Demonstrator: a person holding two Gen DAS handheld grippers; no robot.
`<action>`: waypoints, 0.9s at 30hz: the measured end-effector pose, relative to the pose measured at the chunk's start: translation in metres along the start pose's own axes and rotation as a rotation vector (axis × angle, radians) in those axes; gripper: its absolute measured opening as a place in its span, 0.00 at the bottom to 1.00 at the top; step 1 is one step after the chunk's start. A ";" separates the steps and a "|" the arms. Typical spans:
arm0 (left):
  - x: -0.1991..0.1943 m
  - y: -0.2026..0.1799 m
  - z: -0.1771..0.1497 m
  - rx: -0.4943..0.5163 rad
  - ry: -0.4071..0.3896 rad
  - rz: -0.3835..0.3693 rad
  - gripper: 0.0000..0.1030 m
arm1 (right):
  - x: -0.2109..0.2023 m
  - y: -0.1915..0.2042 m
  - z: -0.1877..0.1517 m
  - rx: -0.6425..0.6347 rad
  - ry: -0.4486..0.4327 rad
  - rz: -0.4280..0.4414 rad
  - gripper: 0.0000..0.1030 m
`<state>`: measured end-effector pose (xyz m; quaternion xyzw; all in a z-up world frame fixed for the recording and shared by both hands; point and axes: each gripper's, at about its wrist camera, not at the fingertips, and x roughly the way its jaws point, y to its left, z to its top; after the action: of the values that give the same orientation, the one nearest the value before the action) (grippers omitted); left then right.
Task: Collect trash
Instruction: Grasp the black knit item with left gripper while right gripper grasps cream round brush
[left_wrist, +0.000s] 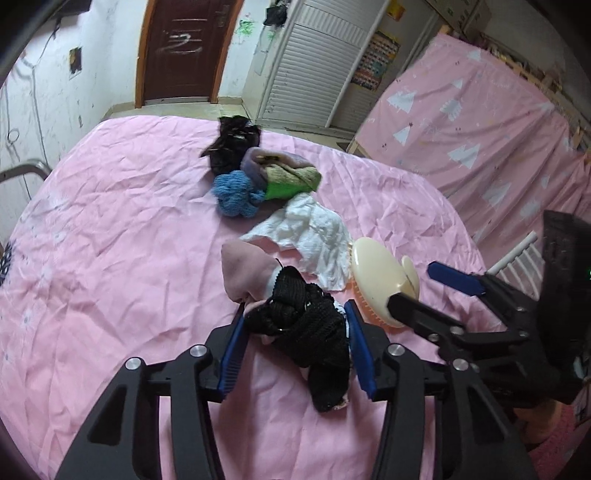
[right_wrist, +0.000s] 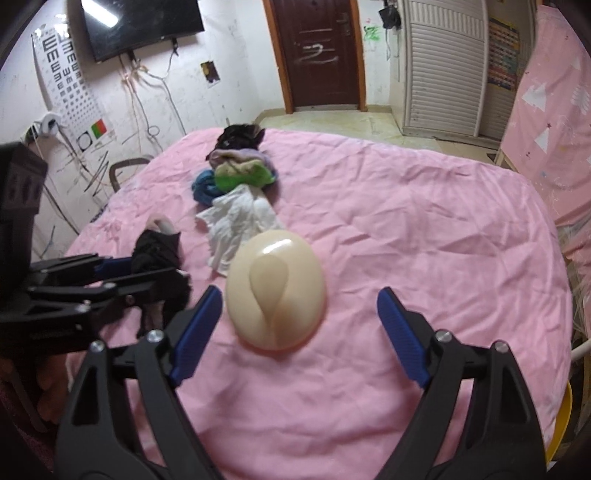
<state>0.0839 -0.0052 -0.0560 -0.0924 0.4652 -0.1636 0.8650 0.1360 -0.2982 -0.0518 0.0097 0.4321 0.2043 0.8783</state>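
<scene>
Bed (left_wrist: 110, 206): covered by a wrinkled pink sheet, it carries every loose item; it serves as the landmark below.
Clothes pile (left_wrist: 258, 173): black, blue, purple and green knit pieces heaped toward the far middle of the bed, well apart from both tools.
White tissue (left_wrist: 310, 236): crumpled paper near the middle of the bed, between the clothes pile and the cream brush, its near edge touching the brush. Judged to be the likeliest trash here. It looks very light, soft and easily torn, so a pinch on a raised fold in its bunched middle should suit better than on a thin flat corner.
Cream brush (right_wrist: 277, 291): smooth oval back facing up, lying on the near part of the bed; hard and probably slippery.
Black knit bundle (left_wrist: 306, 332): soft, limp fabric with a pink piece beneath, at the near left of the bed.
Left tool (left_wrist: 295, 339): its blue pads sit on either side of the black knit bundle, touching or nearly so; whether it grips firmly cannot be told.
Right tool (right_wrist: 299, 332): spread wide, holding nothing, with the cream brush between and just ahead of its pads; the white tissue lies beyond the brush, farther up the bed.
</scene>
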 end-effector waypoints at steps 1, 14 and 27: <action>-0.002 0.003 0.000 -0.011 -0.006 -0.002 0.39 | 0.003 0.002 0.001 -0.006 0.009 0.002 0.80; -0.033 0.018 0.006 -0.051 -0.094 0.022 0.39 | 0.022 0.017 0.011 -0.028 0.030 -0.016 0.58; -0.037 -0.011 0.006 0.013 -0.111 0.043 0.39 | -0.036 -0.025 0.003 0.092 -0.109 -0.018 0.59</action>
<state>0.0675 -0.0012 -0.0207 -0.0854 0.4175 -0.1426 0.8933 0.1280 -0.3339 -0.0276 0.0572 0.3924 0.1754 0.9011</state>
